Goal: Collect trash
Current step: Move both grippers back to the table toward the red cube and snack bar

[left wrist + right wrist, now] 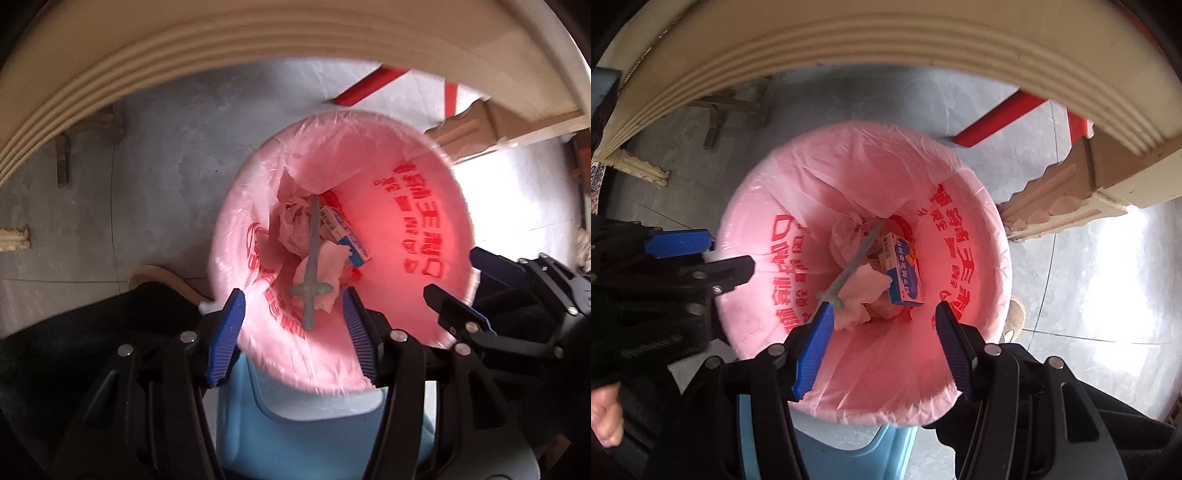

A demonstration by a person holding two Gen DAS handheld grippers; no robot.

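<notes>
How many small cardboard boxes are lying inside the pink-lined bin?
1. The blue and white box lies at the bottom of the pink bag, beside the grey toy sword and crumpled tissues. Others may be hidden beneath the tissues.

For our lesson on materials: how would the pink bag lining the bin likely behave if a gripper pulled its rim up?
The pink bag looks thin and creased, so probably floppy, gathering rather than lifting stiffly. Glossy film may slip between pads. Its contents, a small box and tissue, seem light.
</notes>
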